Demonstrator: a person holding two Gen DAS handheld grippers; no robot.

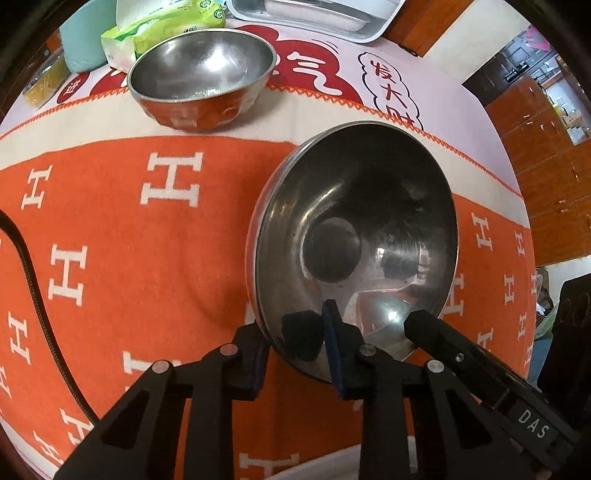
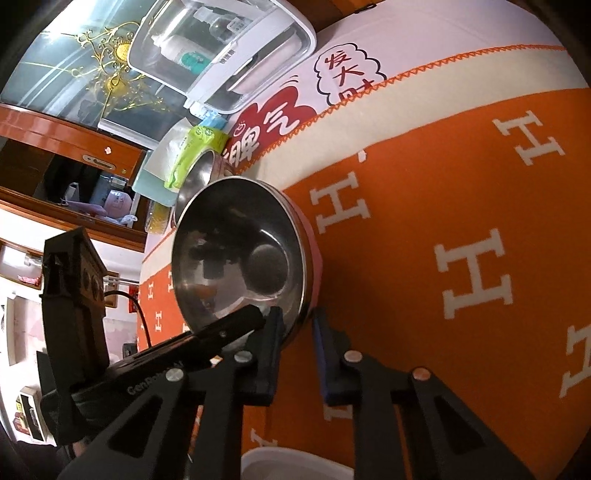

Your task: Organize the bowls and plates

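A steel bowl (image 1: 369, 221) with a red outside sits on the orange cloth (image 1: 129, 221), its mouth tipped towards me. My left gripper (image 1: 295, 354) is shut on its near rim, one pad outside the wall and one inside. In the right wrist view the same bowl (image 2: 229, 251) has its rim pinched by my right gripper (image 2: 295, 343), which is also shut on it. Each gripper's inner finger shows in the other view: the right one (image 1: 424, 328) and the left one (image 2: 236, 325). A second steel bowl (image 1: 201, 74) stands upright farther back, partly hidden behind the first bowl (image 2: 201, 171).
Green tissue packs (image 1: 166, 33) and a teal object (image 1: 79, 44) lie behind the far bowl. A clear box with a white rim (image 2: 221, 48) stands at the table's back. A black cable (image 1: 33, 280) crosses the cloth at the left. A white container rim (image 2: 295, 461) shows below.
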